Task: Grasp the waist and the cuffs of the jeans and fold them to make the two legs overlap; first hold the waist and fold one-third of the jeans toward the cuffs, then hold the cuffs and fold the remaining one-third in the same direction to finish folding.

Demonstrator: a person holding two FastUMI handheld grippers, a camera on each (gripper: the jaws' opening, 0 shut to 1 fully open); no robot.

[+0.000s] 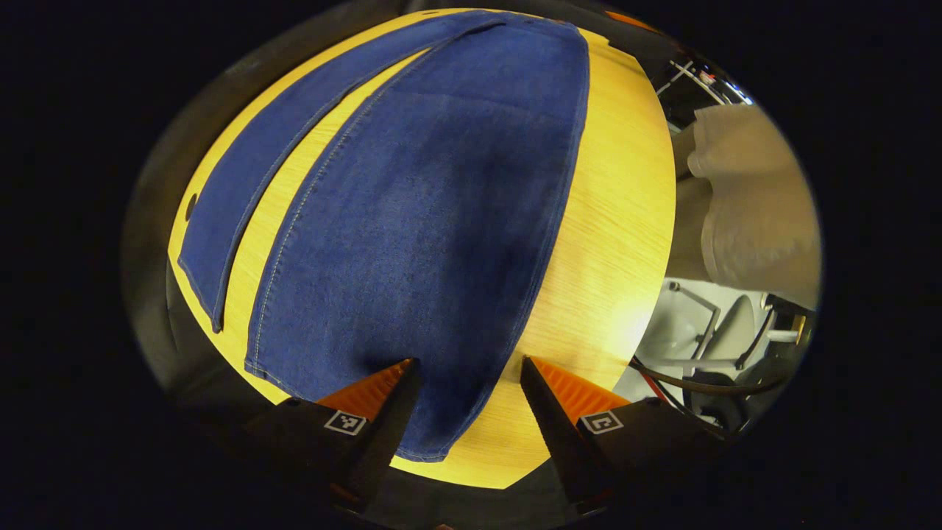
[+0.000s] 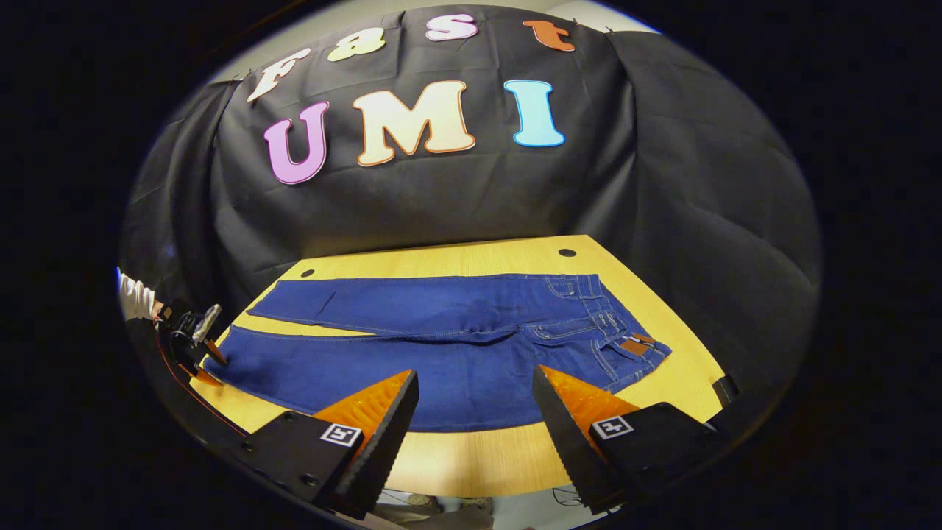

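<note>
No legible txt; jeans [image 2: 456, 346] patch unreadable.

The left gripper [image 1: 469, 383] is hanging low over the near corner of the work surface, its fingers [image 1: 383, 401] spread wide and closing on nothing. In the right gripper view it [image 2: 206, 361] is showing small at the far left edge, with a pale sleeve [image 2: 136, 298] behind it. The right gripper [image 2: 475, 394] is hovering back from the near edge, pointing level across, its fingers [image 2: 581, 412] likewise parted and gripping nothing.
</note>
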